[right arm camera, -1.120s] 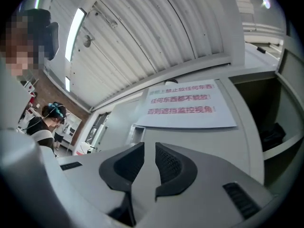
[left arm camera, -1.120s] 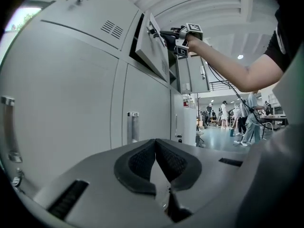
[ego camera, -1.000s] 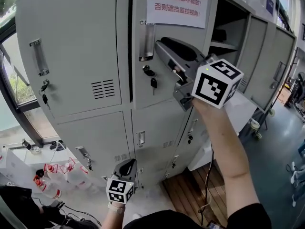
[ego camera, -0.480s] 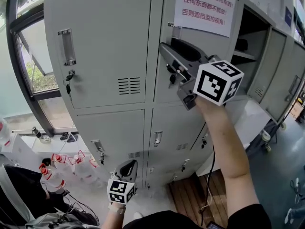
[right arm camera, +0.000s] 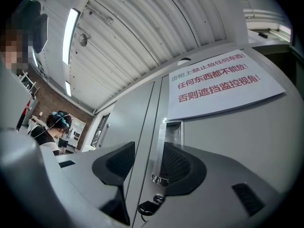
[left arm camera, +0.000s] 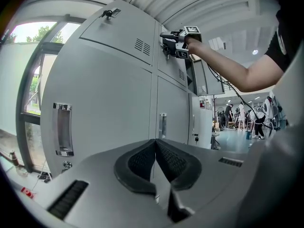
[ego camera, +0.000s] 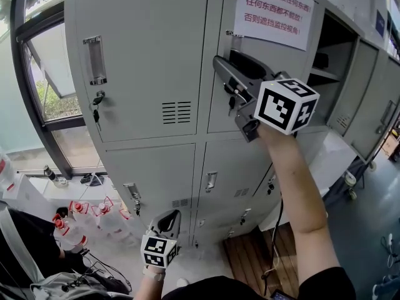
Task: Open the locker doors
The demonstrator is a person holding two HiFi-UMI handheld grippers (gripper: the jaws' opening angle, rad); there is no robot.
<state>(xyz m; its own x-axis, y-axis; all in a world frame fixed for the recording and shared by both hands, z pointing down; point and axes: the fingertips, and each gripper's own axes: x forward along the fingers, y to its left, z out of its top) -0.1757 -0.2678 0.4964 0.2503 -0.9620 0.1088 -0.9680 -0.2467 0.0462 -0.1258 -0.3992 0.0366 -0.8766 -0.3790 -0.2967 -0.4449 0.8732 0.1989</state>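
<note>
A bank of grey lockers fills the head view. The upper middle door [ego camera: 215, 114] carries a white notice [ego camera: 275, 11] with red print, and a key [ego camera: 232, 103] hangs in its lock. My right gripper [ego camera: 222, 64] is raised to this door's left edge, by its recessed chrome handle [right arm camera: 172, 134]. Its jaws [right arm camera: 147, 158] are opening; the door edge and handle stand between the pads, which do not press on them. The key [right arm camera: 149, 206] shows just below. My left gripper [ego camera: 167, 217] hangs low in front of the bottom lockers, shut [left arm camera: 155, 151] on nothing.
The upper left door [ego camera: 144, 55] is closed, with its own handle [ego camera: 95, 58]. A locker to the right [ego camera: 325, 49] stands open. Bottles [ego camera: 81, 220] sit on the floor under a window [ego camera: 44, 86]. People [left arm camera: 256, 120] stand far down the room.
The head view has swung left, so more of the upper left door shows. My right gripper stays at the notice door's handle. The left gripper has not moved.
</note>
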